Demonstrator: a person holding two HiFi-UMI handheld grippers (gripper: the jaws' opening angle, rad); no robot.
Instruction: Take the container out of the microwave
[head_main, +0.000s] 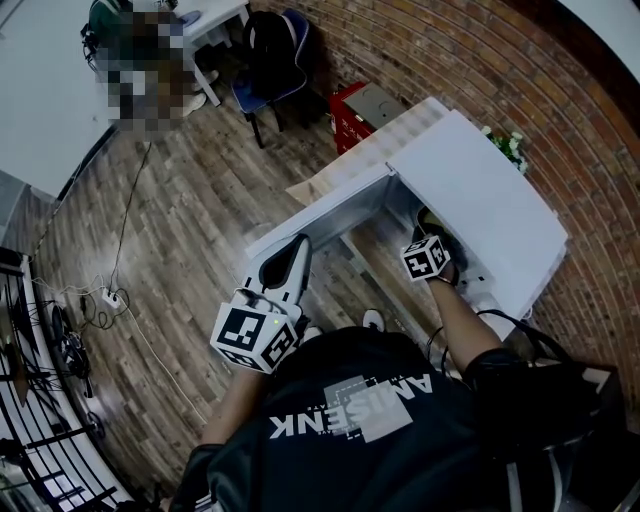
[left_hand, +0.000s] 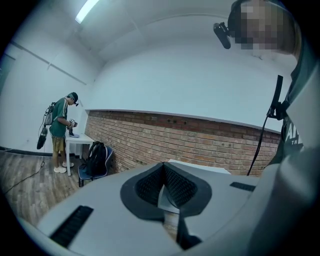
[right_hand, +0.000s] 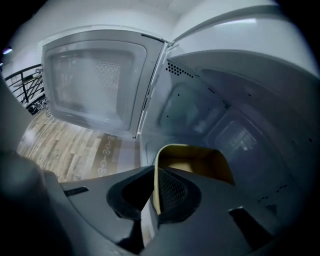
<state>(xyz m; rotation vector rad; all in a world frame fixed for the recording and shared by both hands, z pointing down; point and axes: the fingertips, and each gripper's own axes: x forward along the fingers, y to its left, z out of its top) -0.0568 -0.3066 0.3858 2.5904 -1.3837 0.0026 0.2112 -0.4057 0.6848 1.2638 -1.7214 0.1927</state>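
Right gripper (right_hand: 156, 172): we see its fingers pinching the left wall of the container (right_hand: 200, 160) inside the microwave (right_hand: 240, 100).
Left gripper (left_hand: 164, 167): we see fingers pressed together, empty.
Door (right_hand: 95, 80): swung open.

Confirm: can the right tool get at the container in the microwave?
Yes, apparently: the door stands open and the right tool is shut on the container, gripping its near wall.

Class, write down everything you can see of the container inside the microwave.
The container is a yellowish, thin-walled tub with rounded corners. It is open on top and seemingly empty; whether it is plastic or card is hard to tell. It stands upright within the microwave cavity, whose door is swung open. The right tongs are clamped on its near left wall, one pad inside and one outside.
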